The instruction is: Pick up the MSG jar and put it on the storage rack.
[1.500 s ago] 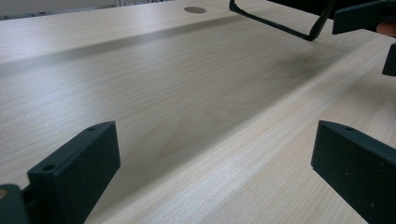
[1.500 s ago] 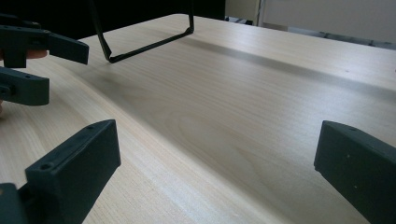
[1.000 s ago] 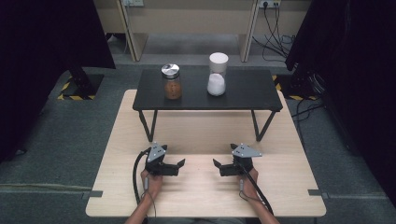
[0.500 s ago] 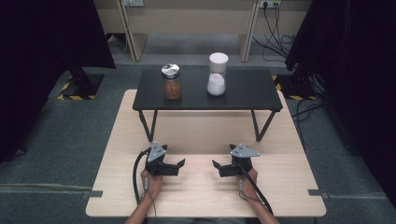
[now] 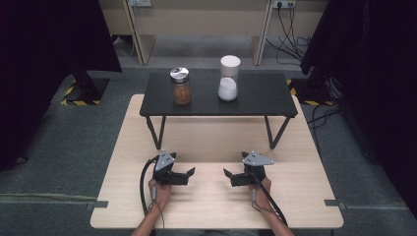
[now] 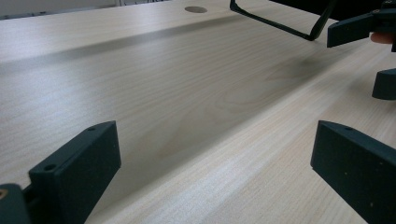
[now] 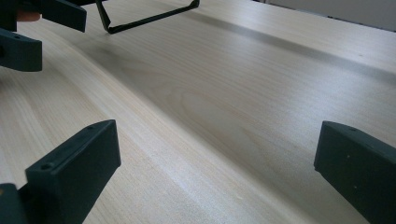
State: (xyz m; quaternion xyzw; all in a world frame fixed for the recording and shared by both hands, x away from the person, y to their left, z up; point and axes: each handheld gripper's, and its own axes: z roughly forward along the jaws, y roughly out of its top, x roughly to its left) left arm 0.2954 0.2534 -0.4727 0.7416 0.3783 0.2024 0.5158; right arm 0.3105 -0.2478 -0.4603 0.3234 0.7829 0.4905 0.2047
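While low over the pale tabletop (image 5: 206, 142): left gripper (image 5: 189, 173) at 7 o'clock, right gripper (image 5: 227, 174) at 5, fingers wide apart, empty; brown-filled jar (image 5: 181, 86) and white jar (image 5: 228, 78) at 12 on black stand (image 5: 255, 96).

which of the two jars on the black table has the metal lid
The left jar, holding brown contents, has the shiny metal lid. The right jar has a white lid and white contents. Both stand upright on the black table.
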